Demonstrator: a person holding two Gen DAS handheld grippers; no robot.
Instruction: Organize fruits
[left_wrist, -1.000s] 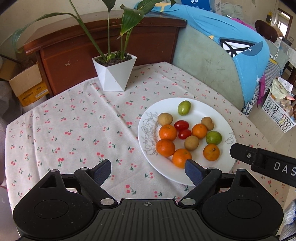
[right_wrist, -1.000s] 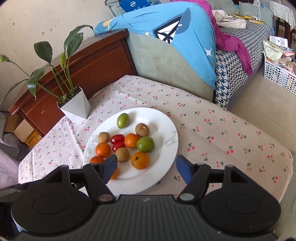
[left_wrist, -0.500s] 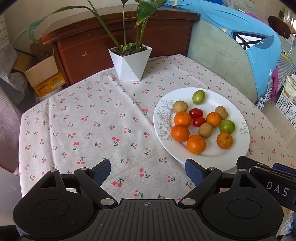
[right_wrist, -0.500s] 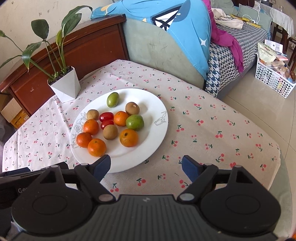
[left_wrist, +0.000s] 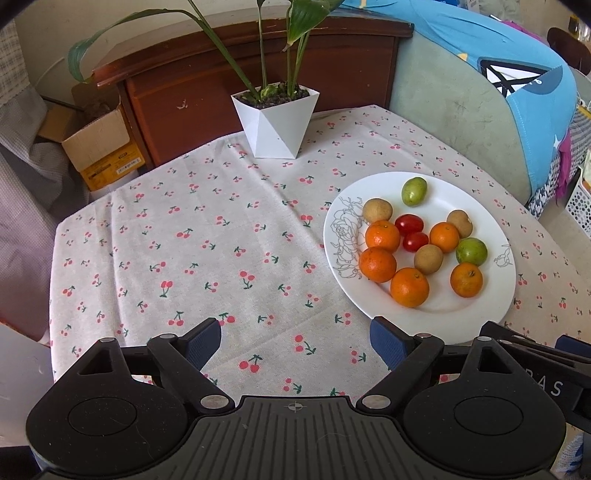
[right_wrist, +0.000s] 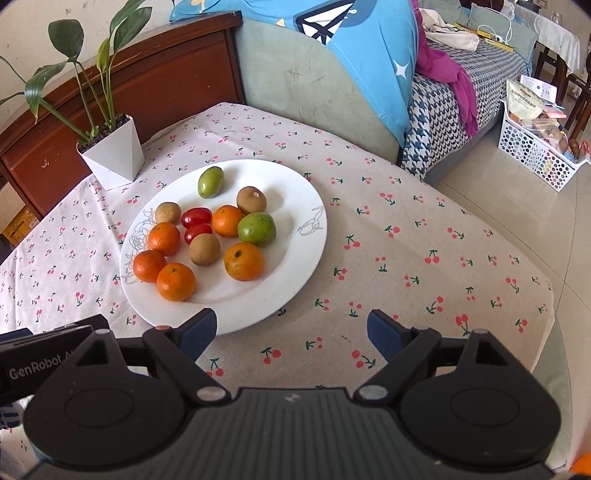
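A white plate (left_wrist: 480, 206) (right_wrist: 295, 184) on the cherry-print tablecloth carries several oranges (left_wrist: 409, 287) (right_wrist: 244, 260), two red cherry tomatoes (left_wrist: 409, 223) (right_wrist: 196, 216), brown round fruits (left_wrist: 428, 259) (right_wrist: 205, 249) and green fruits (left_wrist: 414, 191) (right_wrist: 256, 228). My left gripper (left_wrist: 295, 341) hovers open over bare cloth, left of the plate's near edge. My right gripper (right_wrist: 291, 332) hangs above the plate's near rim; its jaws are opening and nothing is between them. Each gripper's black body shows at the edge of the other's view.
A white faceted pot with a green plant (left_wrist: 275, 123) (right_wrist: 110, 153) stands at the table's far side. Behind are a wooden headboard (left_wrist: 258, 77), a cardboard box (left_wrist: 99, 144), a bed with blue cloth (right_wrist: 362, 48), and a white basket (right_wrist: 535, 147) on the floor.
Both views tilted back, so the plate sits further from the fingers now. The right gripper's jaws spread wider. The left gripper's jaws kept their width.
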